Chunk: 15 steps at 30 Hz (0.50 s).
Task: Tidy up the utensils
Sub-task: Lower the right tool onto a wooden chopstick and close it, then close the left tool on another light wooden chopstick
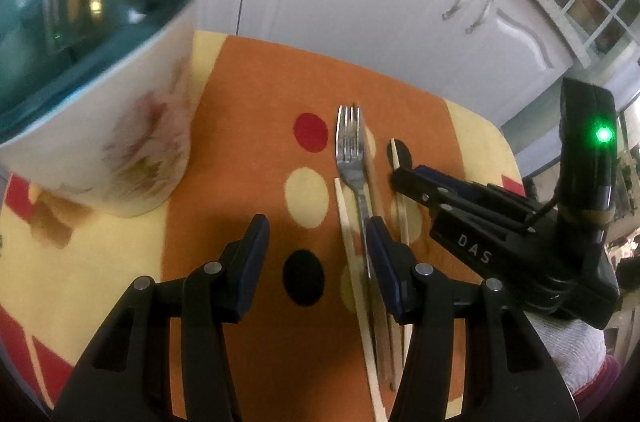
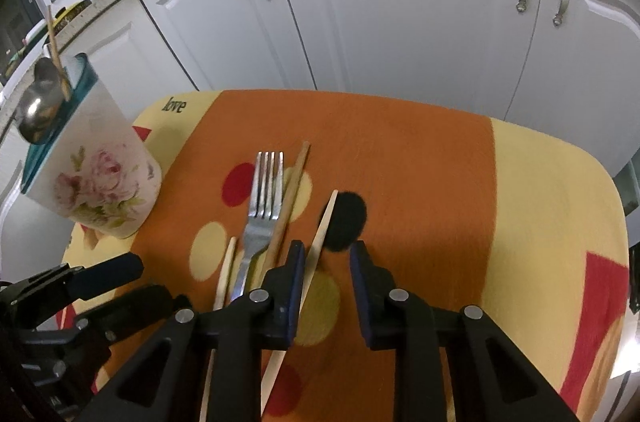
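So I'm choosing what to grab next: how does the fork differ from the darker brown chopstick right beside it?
The fork is shiny metal; the darker brown chopstick is matte wood. The fork widens into four tines, while the chopstick is a plain thin stick. The fork points straight away; the chopstick slants right and reaches farther. Both lie flat on the orange mat, outside the floral cup.
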Available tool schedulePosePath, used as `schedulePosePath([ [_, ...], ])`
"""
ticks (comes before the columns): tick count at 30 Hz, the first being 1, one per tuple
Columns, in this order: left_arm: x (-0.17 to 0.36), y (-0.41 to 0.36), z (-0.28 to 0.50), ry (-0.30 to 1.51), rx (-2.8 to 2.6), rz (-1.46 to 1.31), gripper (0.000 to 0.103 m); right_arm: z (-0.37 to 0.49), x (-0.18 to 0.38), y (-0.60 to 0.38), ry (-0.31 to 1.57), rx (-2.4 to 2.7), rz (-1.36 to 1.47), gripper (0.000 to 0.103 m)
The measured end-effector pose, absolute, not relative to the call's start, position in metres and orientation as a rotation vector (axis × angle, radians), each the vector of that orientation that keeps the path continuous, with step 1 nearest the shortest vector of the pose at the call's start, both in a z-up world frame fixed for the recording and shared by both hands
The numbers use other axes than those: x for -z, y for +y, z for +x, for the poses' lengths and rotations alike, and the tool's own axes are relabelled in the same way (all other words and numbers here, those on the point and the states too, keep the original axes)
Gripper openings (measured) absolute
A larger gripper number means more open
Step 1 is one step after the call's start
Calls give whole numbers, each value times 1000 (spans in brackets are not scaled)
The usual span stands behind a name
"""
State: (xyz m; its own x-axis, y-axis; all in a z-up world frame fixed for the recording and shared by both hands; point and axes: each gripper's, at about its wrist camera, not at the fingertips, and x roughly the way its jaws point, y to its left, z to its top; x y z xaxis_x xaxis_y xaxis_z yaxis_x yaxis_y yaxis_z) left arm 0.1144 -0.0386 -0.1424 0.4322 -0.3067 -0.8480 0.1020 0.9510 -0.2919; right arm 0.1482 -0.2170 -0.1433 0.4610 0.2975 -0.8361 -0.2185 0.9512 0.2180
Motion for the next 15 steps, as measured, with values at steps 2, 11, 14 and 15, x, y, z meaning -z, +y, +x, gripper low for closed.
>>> schedulePosePath([
  [2,145,-43,118,1107,259,-194,50,152,144,-217,1042,-324,82,18],
  [11,161,-50,127,1163,263,-168,41,140,146,-227,1068,-389,96,6],
  [14,160,-52,128,1157,264,-153,41,134,147,-234,1075,-387,116,6],
  [15,161,-53,129,1157,264,-147,40,134,148,-234,1077,-386,122,6],
])
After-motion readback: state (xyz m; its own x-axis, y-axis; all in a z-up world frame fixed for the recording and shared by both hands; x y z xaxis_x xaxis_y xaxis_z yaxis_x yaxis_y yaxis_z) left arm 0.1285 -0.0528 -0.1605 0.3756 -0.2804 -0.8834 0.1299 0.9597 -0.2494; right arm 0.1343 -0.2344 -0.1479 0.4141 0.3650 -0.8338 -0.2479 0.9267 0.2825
